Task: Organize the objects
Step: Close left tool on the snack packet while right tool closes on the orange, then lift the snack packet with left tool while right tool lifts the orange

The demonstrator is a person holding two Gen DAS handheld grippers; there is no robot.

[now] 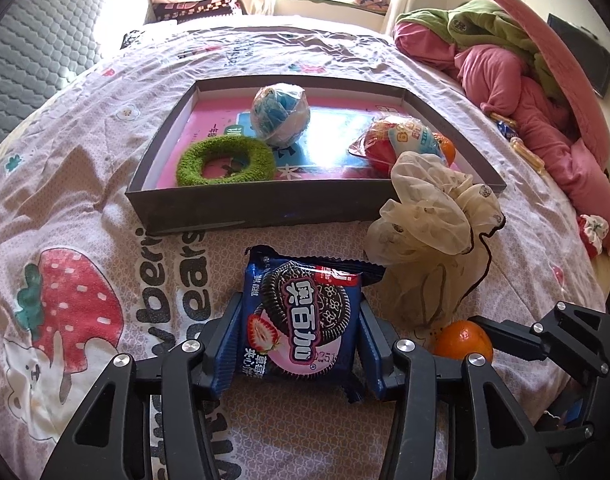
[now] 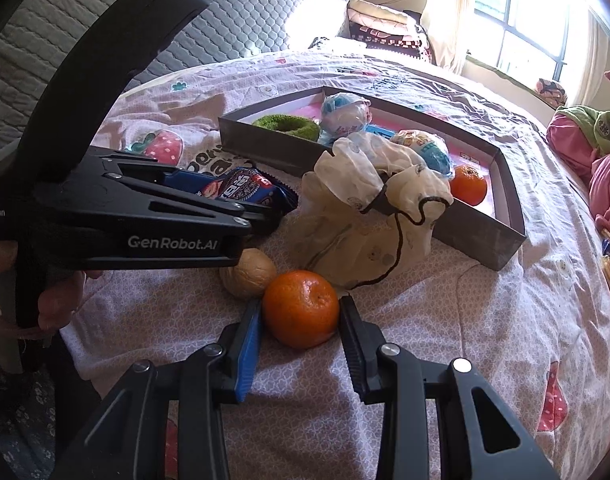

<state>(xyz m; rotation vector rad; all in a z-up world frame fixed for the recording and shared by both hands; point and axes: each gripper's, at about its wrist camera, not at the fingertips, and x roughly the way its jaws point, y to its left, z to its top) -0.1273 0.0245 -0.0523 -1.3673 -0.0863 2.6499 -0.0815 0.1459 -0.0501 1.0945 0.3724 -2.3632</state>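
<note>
Both grippers are closing on their picks on the bed. The left gripper (image 1: 301, 344) is clenching the cookie packet (image 1: 303, 322), low centre of frame, and the right gripper (image 2: 301, 336) is squeezing the tangerine (image 2: 301, 309), also low centre. Lifting gently and straight up seems best, then carrying both to the box (image 1: 265, 200) above without crushing either.

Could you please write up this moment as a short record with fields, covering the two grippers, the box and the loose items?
surface: bedspread
left gripper: pads at both side edges of the cookie packet
right gripper: pads against both sides of the orange
box: open, holds green ring, wrapped ball, snack bag, second orange
loose on bed: mesh pouch, walnut
walnut position: beside the gripped orange
</note>
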